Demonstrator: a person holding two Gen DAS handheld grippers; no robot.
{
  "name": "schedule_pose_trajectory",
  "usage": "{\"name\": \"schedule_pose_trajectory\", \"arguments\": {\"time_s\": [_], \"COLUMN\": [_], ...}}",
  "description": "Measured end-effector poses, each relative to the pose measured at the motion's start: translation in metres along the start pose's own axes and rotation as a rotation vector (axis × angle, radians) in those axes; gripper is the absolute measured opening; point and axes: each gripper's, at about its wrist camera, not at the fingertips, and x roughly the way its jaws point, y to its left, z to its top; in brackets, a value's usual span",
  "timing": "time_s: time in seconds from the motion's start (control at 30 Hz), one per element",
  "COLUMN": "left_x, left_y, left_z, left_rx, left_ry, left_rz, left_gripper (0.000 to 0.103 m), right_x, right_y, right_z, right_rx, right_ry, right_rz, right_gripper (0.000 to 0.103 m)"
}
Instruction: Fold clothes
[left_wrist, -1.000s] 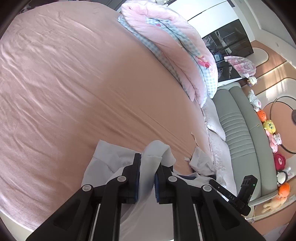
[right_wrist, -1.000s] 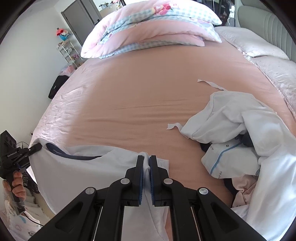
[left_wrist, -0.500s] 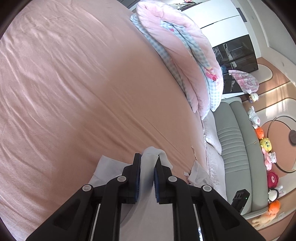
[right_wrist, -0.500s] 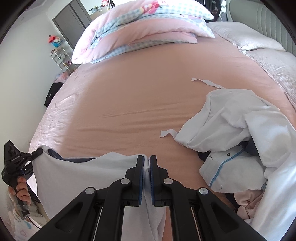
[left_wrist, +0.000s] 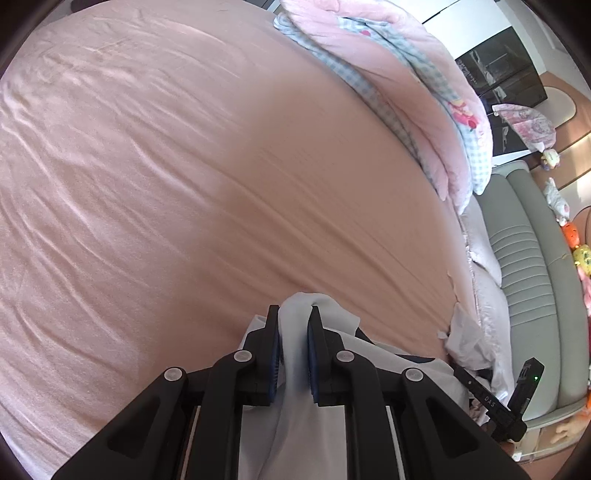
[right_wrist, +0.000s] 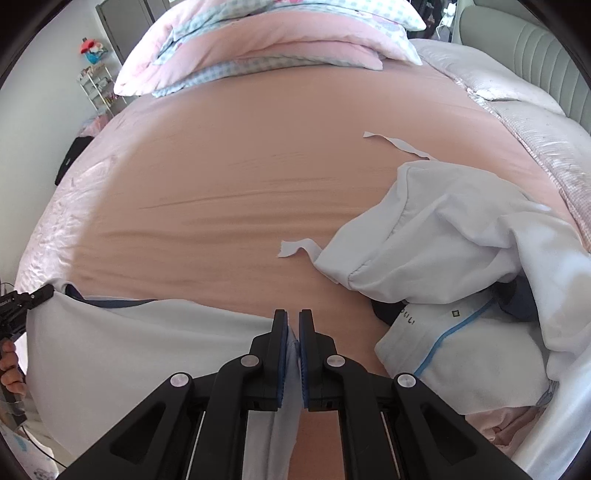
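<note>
While both grippers pinch the pale shirt (right_wrist: 140, 332) tight — the left gripper (left_wrist: 293, 325) on a bunched bit, the right gripper (right_wrist: 291, 325) on its edge — it hangs spread out at 6 o'clock over the pink bed (right_wrist: 240, 184). No fold shows yet, and a pile of clothes (right_wrist: 461, 258) waits at 3 o'clock. Its small label is too blurry to read.

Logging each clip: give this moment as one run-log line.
left tongs: shut on white garment | right tongs: shut on its edge | garment spread above pink bed | unfolded pile: right
</note>
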Motion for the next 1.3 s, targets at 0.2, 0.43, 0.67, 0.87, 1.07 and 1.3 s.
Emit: {"name": "schedule_pose_trajectory", "arguments": {"time_s": [0.2, 0.43, 0.67, 0.87, 1.07, 1.3], "left_x": [-0.009, -0.053, -0.074, -0.068, -0.068, -0.089], "left_y": [-0.003, -0.011, -0.024, -0.041, -0.05, -0.053], "left_z": [0.004, 0.018, 0.013, -0.003, -0.021, -0.047], "left_rx": [-0.038, -0.062, 0.004, 0.101, 0.156, 0.189], "left_ry": [0.016, -0.096, -0.122, -0.06, -0.044, -0.067], "left_rz": [-0.041, -0.135, -0.155, -0.131, -0.098, -0.043], "left_gripper": [0.035, 0.085, 0.086, 0.086, 0.086, 0.086], "right_x": [0.013, -0.014, -0.043, -0.049, -0.053, -0.061], "right_y": [0.0, -0.006, -0.011, 0.001, 0.007, 0.011], "right_z": [-0.009, -0.007, -0.01, -0.024, -0.034, -0.041], "right_rx": [-0.004, 0.063, 0.139, 0.087, 0.048, 0.051], "right_ry": [0.055, 0.009, -0.022, 0.011, 0.018, -0.006], "right_rz": [-0.004, 0.024, 0.119, 0.111, 0.098, 0.137], "right_gripper": [0.005, 0.065, 0.065, 0.066, 0.066, 0.066]}}
